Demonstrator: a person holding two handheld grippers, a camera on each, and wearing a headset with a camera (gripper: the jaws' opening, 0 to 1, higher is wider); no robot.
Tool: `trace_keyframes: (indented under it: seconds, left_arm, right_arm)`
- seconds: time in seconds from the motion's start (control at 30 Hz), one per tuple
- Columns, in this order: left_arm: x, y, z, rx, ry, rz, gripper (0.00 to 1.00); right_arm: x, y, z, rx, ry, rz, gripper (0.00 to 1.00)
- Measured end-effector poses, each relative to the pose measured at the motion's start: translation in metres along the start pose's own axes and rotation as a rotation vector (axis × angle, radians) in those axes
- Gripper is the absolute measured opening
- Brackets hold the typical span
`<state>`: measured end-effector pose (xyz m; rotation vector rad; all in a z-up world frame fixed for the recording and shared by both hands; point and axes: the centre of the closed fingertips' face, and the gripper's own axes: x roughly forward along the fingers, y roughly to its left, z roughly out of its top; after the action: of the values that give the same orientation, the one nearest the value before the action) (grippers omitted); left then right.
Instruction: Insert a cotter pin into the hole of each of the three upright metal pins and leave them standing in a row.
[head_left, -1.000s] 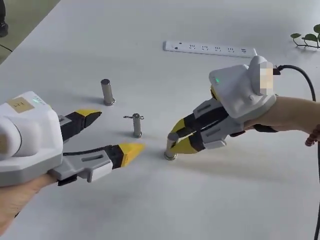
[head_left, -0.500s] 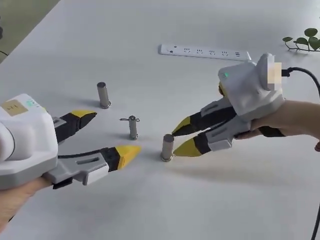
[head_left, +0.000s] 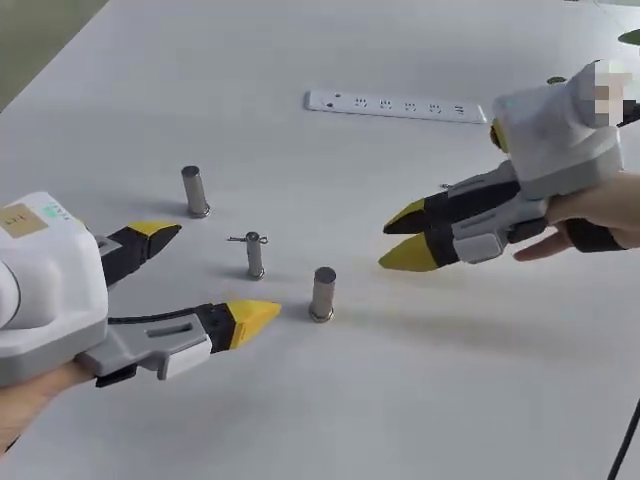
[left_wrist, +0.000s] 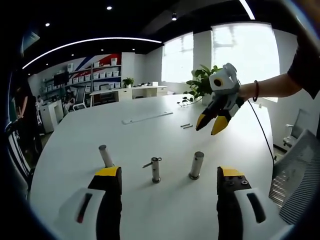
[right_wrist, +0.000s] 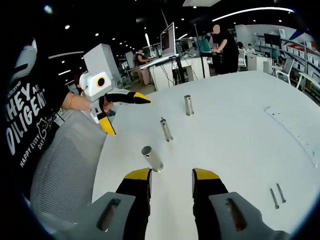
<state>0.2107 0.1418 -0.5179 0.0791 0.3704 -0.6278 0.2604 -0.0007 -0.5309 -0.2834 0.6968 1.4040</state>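
Three upright metal pins stand in a slanted row on the white table: the left pin (head_left: 193, 190), the middle pin (head_left: 255, 256) and the right pin (head_left: 322, 293). A cotter pin (head_left: 245, 239) sticks through the top of the middle pin (left_wrist: 156, 170). The other two pins (left_wrist: 105, 155) (left_wrist: 196, 165) carry none. My left gripper (head_left: 205, 275) is open, low at the left, short of the row. My right gripper (head_left: 402, 240) is open and empty, hovering to the right of the right pin (right_wrist: 151, 158). Two loose cotter pins (right_wrist: 277, 195) lie on the table.
A white power strip (head_left: 395, 104) lies at the back of the table. The loose cotter pins (left_wrist: 186, 125) rest between the row and the strip. A plant (left_wrist: 200, 85) stands at the far edge. A person's sleeve and chair are behind the left gripper (right_wrist: 117, 107).
My right gripper has come off the right pin and drawn back to the right and upward, jaws parted. The left gripper has stayed in place; the head camera has shifted.
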Motion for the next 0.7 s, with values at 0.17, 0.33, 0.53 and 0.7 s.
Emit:
trace_keyframes:
  seconds: [0.17, 0.33, 0.53, 0.7]
  left_arm:
    - [-0.001, -0.001, -0.002, -0.009, 0.012, -0.003, 0.79]
    - [-0.001, 0.0, -0.002, -0.009, 0.015, 0.005, 0.8]
    - [-0.002, 0.0, -0.002, -0.011, 0.023, 0.002, 0.79]
    - [-0.002, 0.0, -0.004, -0.013, 0.03, 0.007, 0.79]
  right_arm:
    - [-0.015, -0.033, -0.008, 0.036, -0.011, -0.069, 0.27]
    - [-0.023, -0.062, -0.019, 0.067, 0.012, -0.153, 0.26]
    - [-0.032, -0.093, -0.027, 0.063, 0.061, -0.244, 0.25]
    - [-0.044, -0.116, -0.04, 0.036, 0.165, -0.296, 0.23]
